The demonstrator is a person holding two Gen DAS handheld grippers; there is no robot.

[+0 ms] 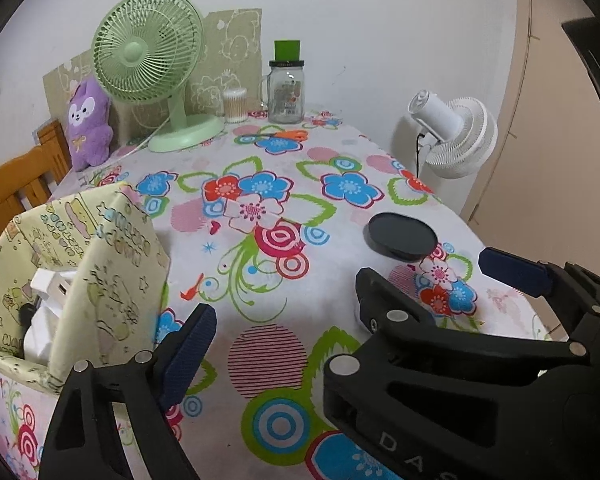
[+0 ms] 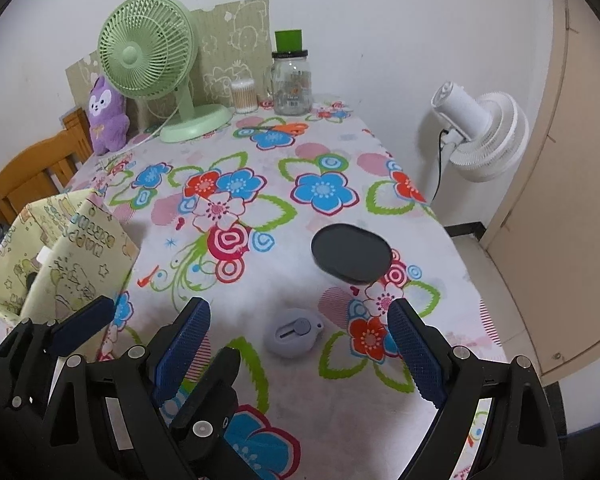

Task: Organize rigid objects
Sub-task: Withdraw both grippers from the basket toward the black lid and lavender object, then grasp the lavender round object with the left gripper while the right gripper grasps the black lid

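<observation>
A small grey rounded gadget point(image 2: 293, 335) lies on the floral tablecloth between the fingers of my open right gripper point(image 2: 300, 336). A flat dark oval lid point(image 2: 351, 253) lies just beyond it; it also shows in the left wrist view point(image 1: 401, 236). A yellow patterned fabric box point(image 1: 80, 276) stands at the left and holds white plug-like items point(image 1: 54, 286); it also shows in the right wrist view point(image 2: 60, 256). My left gripper point(image 1: 284, 308) is open and empty, low beside the box. The right gripper's fingers point(image 1: 512, 266) cross the left wrist view at the right.
At the table's far end stand a green desk fan point(image 2: 152, 60), a purple plush toy point(image 2: 107, 114), a cotton swab tub point(image 2: 244, 96) and a glass jar mug point(image 2: 292, 84). A white floor fan point(image 2: 480, 136) stands off the right edge. A wooden chair point(image 2: 32, 172) is at left.
</observation>
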